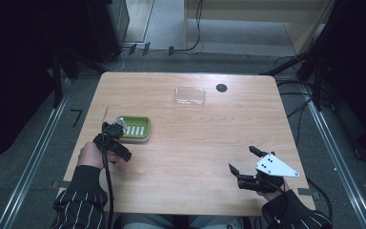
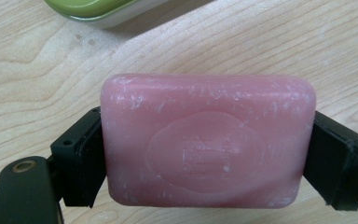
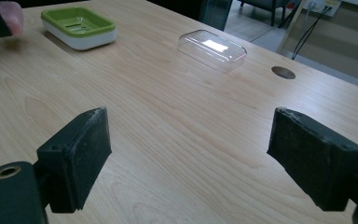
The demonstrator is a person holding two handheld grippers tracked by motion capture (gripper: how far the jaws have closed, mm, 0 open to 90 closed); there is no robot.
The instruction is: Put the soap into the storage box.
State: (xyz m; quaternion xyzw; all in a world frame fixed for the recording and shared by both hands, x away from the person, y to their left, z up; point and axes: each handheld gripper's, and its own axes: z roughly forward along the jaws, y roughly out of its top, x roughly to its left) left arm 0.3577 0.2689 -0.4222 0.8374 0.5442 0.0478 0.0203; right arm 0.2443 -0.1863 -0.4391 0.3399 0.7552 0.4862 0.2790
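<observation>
Pink soap bar (image 2: 208, 140) sits clamped between the two black jaws of the left tool in the left gripper view, held by its short ends, its stamped face toward the camera. Pale wood of the bench (image 2: 261, 42) lies just beneath it, and a corner of the green soap dish (image 2: 98, 9) shows at the top edge, near but not touching.

From the high view, the left tool (image 1: 116, 130) hovers at the near left corner of the green soap dish (image 1: 134, 129), with the hand behind it. A clear plastic lid (image 1: 189, 96) lies well apart, toward the far side of the bench. The right tool (image 1: 242, 160) rests low at the near right, jaws spread and holding nothing.

The right gripper view looks across bare wood between its own parted jaws toward the dish (image 3: 78, 27) and the lid (image 3: 212, 50).

Judging from this, the step in hand is setting the soap into the dish. To do it well, the bar should be carried level over the ribbed tray, its long side matching the dish's long side, lowered until it rests, and only then released.
</observation>
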